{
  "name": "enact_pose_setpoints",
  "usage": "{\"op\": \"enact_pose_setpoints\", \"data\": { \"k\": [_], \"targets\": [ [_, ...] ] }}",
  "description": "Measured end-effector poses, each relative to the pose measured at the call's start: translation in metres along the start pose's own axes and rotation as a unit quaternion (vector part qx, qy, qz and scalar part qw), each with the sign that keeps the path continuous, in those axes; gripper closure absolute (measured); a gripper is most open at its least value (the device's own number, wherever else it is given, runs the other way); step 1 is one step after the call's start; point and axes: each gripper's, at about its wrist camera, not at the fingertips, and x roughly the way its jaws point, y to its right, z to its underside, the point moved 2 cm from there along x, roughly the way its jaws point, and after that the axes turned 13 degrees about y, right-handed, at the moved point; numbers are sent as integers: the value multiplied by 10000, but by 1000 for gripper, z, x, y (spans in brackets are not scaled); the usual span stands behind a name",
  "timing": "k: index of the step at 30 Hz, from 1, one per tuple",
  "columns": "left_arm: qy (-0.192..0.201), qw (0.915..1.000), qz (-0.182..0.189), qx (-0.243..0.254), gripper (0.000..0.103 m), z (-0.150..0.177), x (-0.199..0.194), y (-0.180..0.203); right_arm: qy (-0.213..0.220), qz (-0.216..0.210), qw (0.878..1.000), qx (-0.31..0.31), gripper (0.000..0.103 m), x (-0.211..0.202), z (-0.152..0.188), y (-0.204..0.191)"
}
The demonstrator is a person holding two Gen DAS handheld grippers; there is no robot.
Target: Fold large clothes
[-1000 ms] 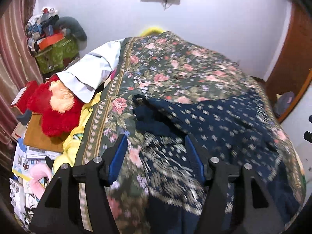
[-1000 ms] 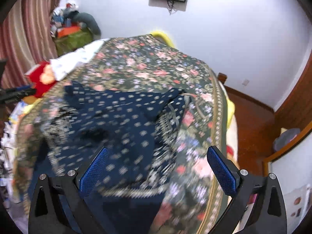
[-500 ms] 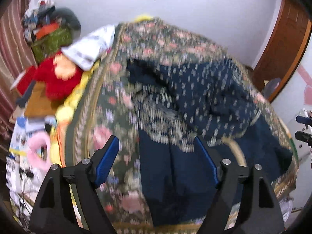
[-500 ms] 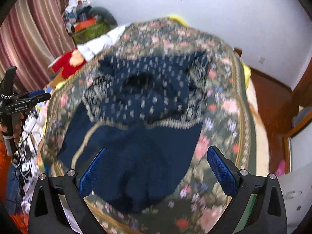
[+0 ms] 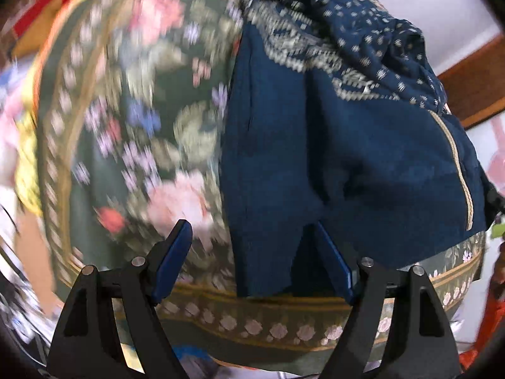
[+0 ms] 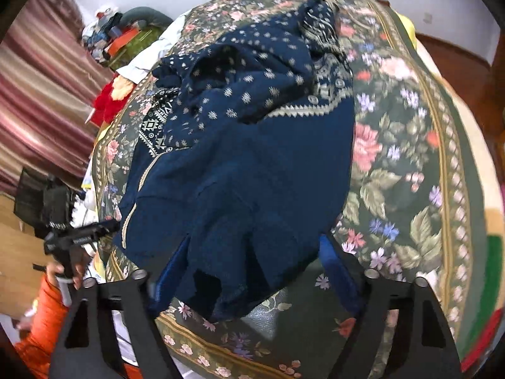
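Matt navy cloth garment lies on seemingly soft floral bedspread.

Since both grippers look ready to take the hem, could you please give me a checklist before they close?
1. Left gripper open: ok.
2. Right gripper open: ok.
3. Garment hem between left jaws: ok, near edge sits inside.
4. Hem between right jaws: ok, corner drapes between them.
5. Garment spread flat: not ok, patterned upper part is bunched.
6. Only the garment, not the bedspread, in the bite: cannot tell.
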Motion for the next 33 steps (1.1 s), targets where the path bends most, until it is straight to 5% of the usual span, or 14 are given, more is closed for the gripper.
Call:
{"op": "enact_pose_setpoints", "data": {
  "k": [5,8,13,15,24,33],
  "targets": [
    [-69,9972,350,-658,24,9,10,-12,82,-26,10000,12,42,0,6,3],
    [-34,9951,437,-882,27,12,11,-14,186,-74,9998,49,59,-2,6,4],
    [25,9949,756,-663,82,12,2,6,328,-105,9993,-114,81,-4,1,1],
    [60,9962,692,-529,94,9,-1,15,442,-90,9988,-201,84,-6,-3,-4],
    [1042,9911,809,-179,95,-38,-60,39,1048,-160,9931,-507,87,-30,-34,-18],
    [2119,9741,756,230,96,-137,-103,79,1698,-31,9831,-678,89,-38,-106,-27]
  ]
}}
